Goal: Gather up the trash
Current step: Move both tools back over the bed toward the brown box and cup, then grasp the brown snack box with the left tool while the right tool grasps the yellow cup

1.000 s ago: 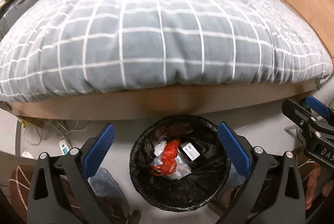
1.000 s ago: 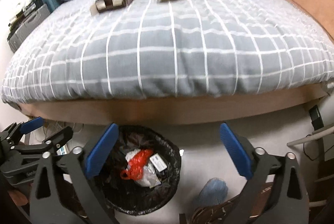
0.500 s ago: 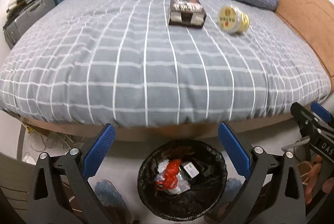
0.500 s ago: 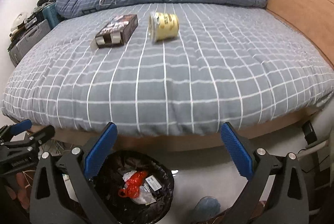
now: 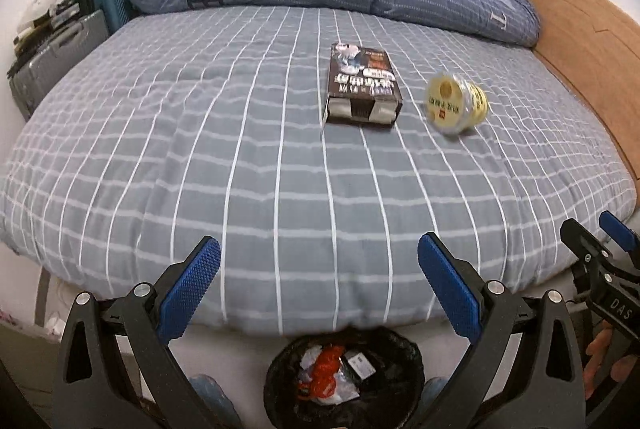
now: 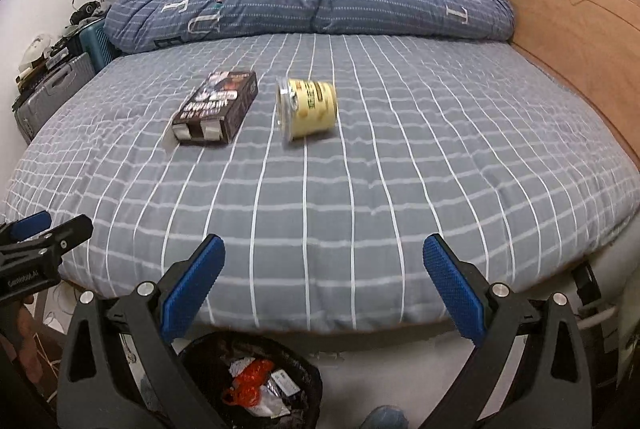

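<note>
Checked bedding (image 5: pixel 280 157) is filling more of both views than a second ago, as both claws are lifting. Low in frame, the bin (image 5: pixel 344 377) is shrinking under the released left gripper (image 5: pixel 319 293) and right gripper (image 6: pixel 324 295). Mid-frame, the box (image 5: pixel 362 85) and cup (image 5: pixel 456 103) are lying on the bed.
</note>
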Available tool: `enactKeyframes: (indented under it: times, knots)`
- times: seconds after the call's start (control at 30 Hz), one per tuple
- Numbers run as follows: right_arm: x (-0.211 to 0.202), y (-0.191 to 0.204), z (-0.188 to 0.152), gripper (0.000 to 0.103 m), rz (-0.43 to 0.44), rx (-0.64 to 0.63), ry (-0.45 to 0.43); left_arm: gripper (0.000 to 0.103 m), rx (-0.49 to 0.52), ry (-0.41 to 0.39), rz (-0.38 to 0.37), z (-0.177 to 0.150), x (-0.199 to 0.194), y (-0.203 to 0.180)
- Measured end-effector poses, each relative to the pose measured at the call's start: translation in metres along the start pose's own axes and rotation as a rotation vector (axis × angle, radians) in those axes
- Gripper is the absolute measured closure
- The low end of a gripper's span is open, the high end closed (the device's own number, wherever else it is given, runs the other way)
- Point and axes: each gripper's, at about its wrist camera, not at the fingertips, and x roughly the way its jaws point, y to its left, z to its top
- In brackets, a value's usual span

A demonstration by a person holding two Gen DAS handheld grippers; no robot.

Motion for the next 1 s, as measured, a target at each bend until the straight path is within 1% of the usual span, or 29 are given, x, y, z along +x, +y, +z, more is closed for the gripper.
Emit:
enactKeyframes:
  times: [0.1,0.2,0.4,0.47,0.6,0.73,1.0]
  knots:
    - [0.017,-0.003,0.017,0.008,0.004,-0.005,-0.003,0.006,0.016,-0.001,0.008,0.02,0.015,-0.005]
    - [0.041,-0.005,0.034,0.008,0.008,-0.018,0.001,0.006,0.017,-0.003,-0.001,0.041,0.033,-0.011]
    - [0.081,-0.008,0.06,0.008,0.018,-0.04,0.002,0.006,0.037,-0.004,-0.022,0.085,0.075,-0.028]
    - [0.092,-0.009,0.068,0.008,0.037,-0.046,-0.008,0.006,0.046,0.0,-0.023,0.095,0.09,-0.034]
    - [0.112,-0.005,0.08,0.008,0.059,-0.075,-0.021,0.006,0.073,0.015,-0.034,0.111,0.119,-0.048]
    - [0.127,-0.001,0.089,0.008,0.083,-0.082,-0.032,0.006,0.083,0.04,-0.035,0.122,0.147,-0.054]
    - [0.161,0.003,0.1,0.008,0.095,-0.087,-0.009,0.006,0.096,0.053,-0.015,0.135,0.179,-0.061]
